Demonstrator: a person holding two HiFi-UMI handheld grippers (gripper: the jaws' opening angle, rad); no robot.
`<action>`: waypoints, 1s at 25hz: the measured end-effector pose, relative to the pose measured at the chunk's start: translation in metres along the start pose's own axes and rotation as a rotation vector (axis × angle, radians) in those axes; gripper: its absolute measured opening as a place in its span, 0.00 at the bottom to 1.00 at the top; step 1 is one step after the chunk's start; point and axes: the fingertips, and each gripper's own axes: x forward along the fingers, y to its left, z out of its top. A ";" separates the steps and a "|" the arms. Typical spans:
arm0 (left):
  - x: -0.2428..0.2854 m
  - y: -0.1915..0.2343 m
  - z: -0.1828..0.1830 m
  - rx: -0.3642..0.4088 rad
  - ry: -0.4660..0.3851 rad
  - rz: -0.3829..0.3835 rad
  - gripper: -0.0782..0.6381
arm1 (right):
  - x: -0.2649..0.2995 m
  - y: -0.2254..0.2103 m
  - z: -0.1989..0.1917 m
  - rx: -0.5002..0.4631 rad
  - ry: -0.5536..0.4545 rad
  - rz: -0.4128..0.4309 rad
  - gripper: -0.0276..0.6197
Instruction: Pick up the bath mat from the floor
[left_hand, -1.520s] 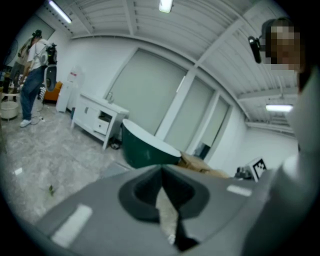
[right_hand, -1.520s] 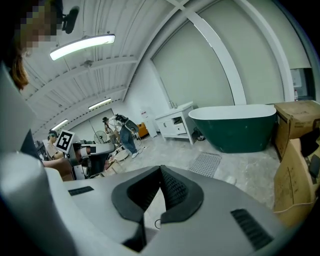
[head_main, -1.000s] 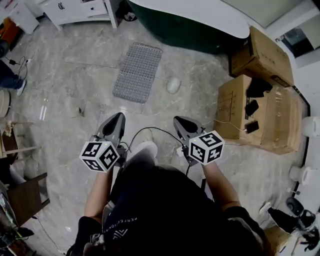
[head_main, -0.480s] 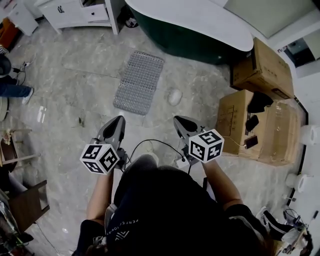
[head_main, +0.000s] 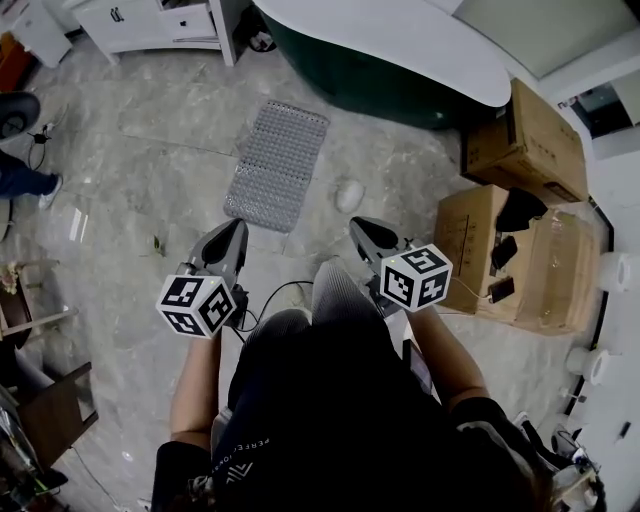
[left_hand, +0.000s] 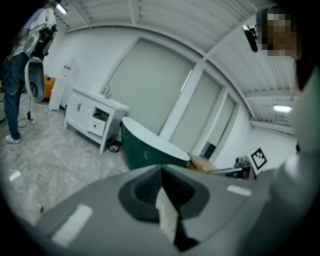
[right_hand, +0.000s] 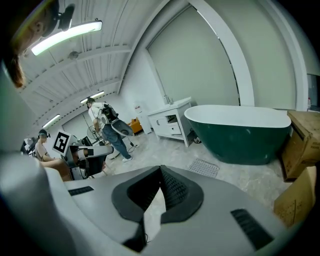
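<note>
Head view, looking steeply down. The bath mat (head_main: 277, 165) is a grey rectangle covered edge to edge in a regular grid of small raised studs. It lies flat on the marbled grey floor (head_main: 130, 190), long axis slightly slanted, its far short edge toward the dark green bathtub (head_main: 400, 70) at its 1 o'clock. A small pale rounded object (head_main: 349, 194) sits just beside the mat's near right corner.

The mat is at 1 o'clock from my left gripper (head_main: 238, 226) and at 10 o'clock from my right gripper (head_main: 358, 224). It is clear of both and untouched. In the right gripper view the mat (right_hand: 203, 168) shows beyond my jaw tips, at the foot of the tub.

My left jaws (left_hand: 161, 167) are brought together at the tips, with nothing between them. My right jaws (right_hand: 160, 167) are likewise closed tip to tip and empty.

Writing: pale lettering on my dark shirt (head_main: 245, 455) begins "PERFE"; the rest cannot be read. The marker cubes (head_main: 416, 277) carry black-and-white square patterns only. Print on the cardboard boxes (head_main: 520, 130), at 3 o'clock from the mat, is too small to read.
</note>
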 end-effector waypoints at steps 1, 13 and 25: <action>0.003 0.000 0.000 0.002 0.002 0.002 0.12 | 0.003 -0.002 0.002 -0.004 0.002 0.004 0.04; 0.071 0.021 0.012 0.002 0.003 0.042 0.12 | 0.069 -0.064 0.036 -0.027 0.007 0.027 0.04; 0.195 0.060 0.023 -0.005 0.071 0.073 0.12 | 0.159 -0.158 0.062 -0.028 0.096 0.031 0.04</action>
